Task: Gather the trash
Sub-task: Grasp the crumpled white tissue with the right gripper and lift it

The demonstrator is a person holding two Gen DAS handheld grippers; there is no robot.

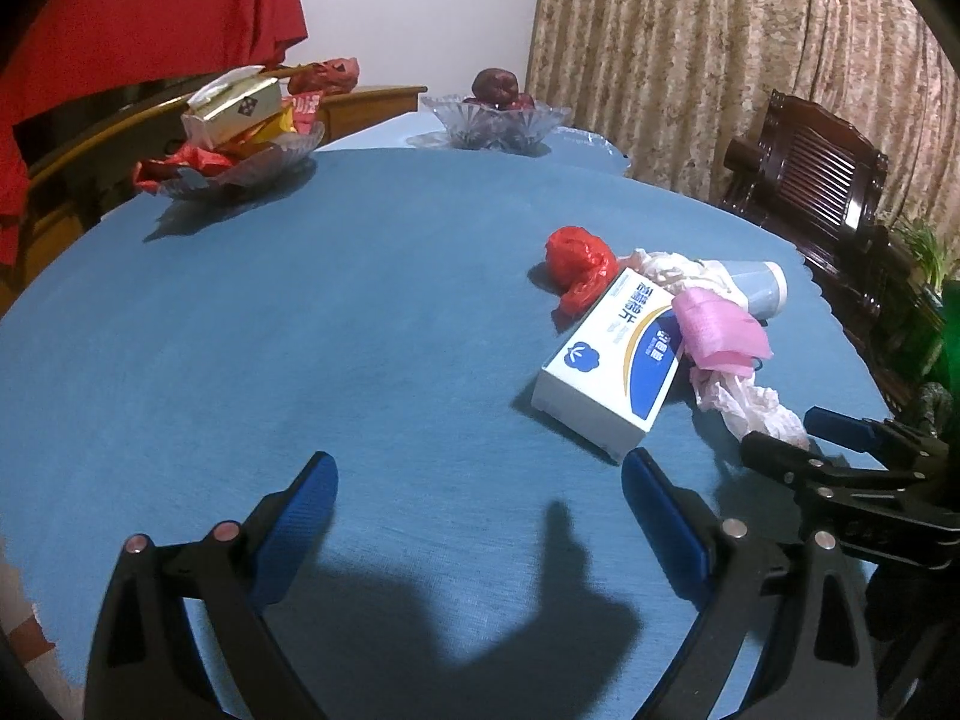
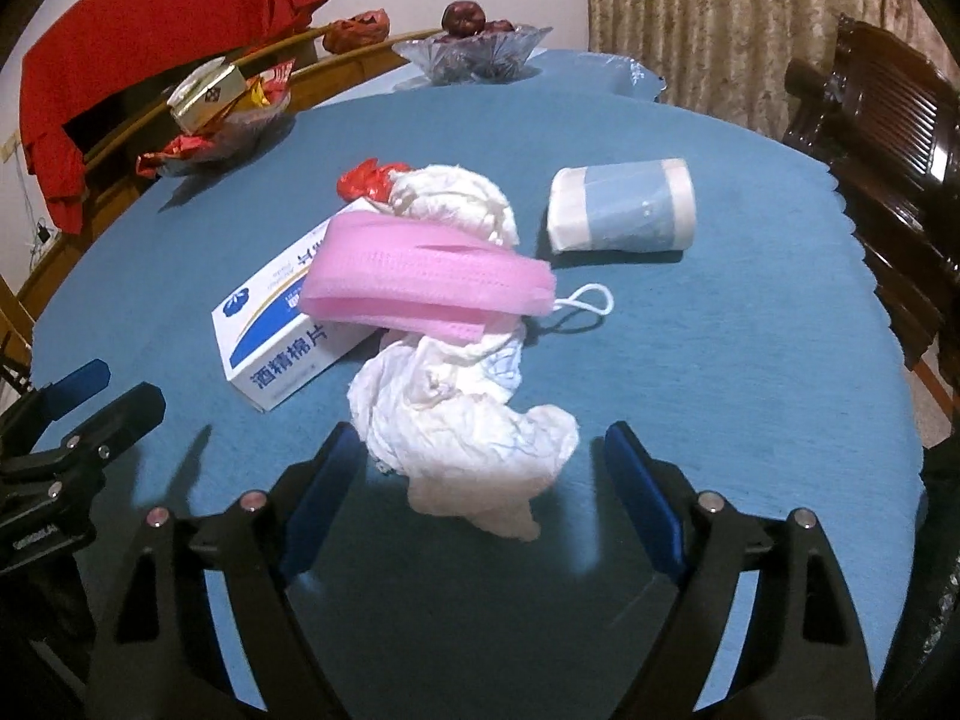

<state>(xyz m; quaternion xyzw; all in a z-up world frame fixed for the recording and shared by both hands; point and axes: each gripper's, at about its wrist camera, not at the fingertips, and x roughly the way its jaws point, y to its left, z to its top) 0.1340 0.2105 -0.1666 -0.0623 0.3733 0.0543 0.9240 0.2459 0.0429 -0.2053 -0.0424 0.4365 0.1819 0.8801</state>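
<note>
— Right tongs [image 2: 474, 462]: spread wide, straddling the near end of the tissue [image 2: 474, 420]; left pad touching or nearly so, right pad clear of it, nothing clamped.
— Left tongs [image 1: 480, 480]?
— Spread too, empty, over bare blue desk [image 1: 300, 330]; right pad tip close by the box [image 1: 606, 360] corner.
— Rest of the trash?
— Ahead of the right tongs: pink mask [image 2: 420, 282] draped over tissue and box; red wrapper [image 2: 366, 177] behind; cup [image 2: 624, 213] on its side ahead and right, apart from the pile.
— Farther off?
— Two glass bowls [image 2: 474, 54] at the far desk edge.
</note>
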